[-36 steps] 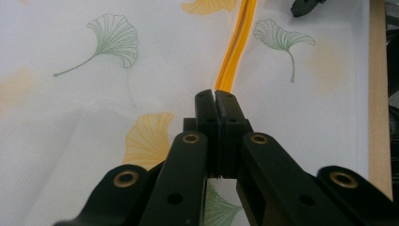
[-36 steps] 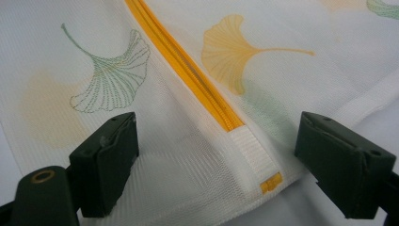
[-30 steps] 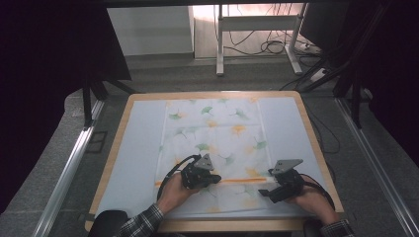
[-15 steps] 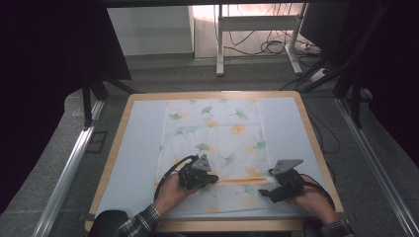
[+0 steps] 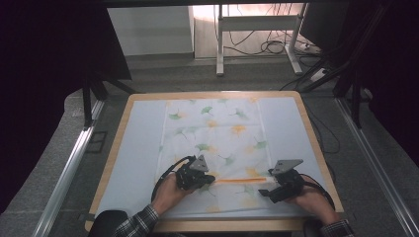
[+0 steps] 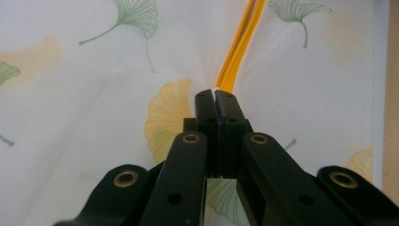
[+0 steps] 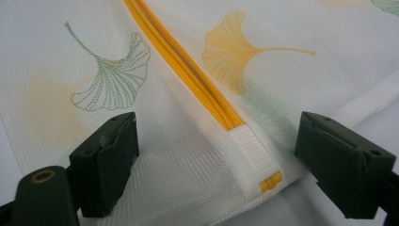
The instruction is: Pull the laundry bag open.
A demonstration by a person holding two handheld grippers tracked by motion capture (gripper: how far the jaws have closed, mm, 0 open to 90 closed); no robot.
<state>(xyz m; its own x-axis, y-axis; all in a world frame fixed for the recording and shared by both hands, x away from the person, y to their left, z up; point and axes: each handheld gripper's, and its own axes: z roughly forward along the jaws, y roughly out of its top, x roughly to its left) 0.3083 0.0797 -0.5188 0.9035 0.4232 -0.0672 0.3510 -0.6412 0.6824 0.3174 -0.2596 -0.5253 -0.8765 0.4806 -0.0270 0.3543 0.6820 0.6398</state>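
A white mesh laundry bag printed with ginkgo leaves (image 5: pixel 217 148) is spread flat on the pale wood-edged tabletop (image 5: pixel 133 133). Its orange zipper (image 5: pixel 237 180) is pinched at one end by the closed left gripper (image 6: pixel 215 96); what lies between the tips is hidden. The right gripper (image 7: pixel 216 141) is held wide apart astride the white tab (image 7: pixel 251 153), gripping nothing.

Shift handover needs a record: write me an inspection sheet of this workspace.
Surface: table with wooden rim and pale cover.
Job's things: mesh bag with leaf print lies flat; orange zipper runs across its near part.
Clutter: nothing seen.
Grippers: left gripper shut at one zipper end, seemingly on the pull; right gripper open, jaws either side of the other end with its white tab.
Cables: one loops from each gripper; more lie on the floor beyond.
Surroundings: white desk frame, dark curtains.
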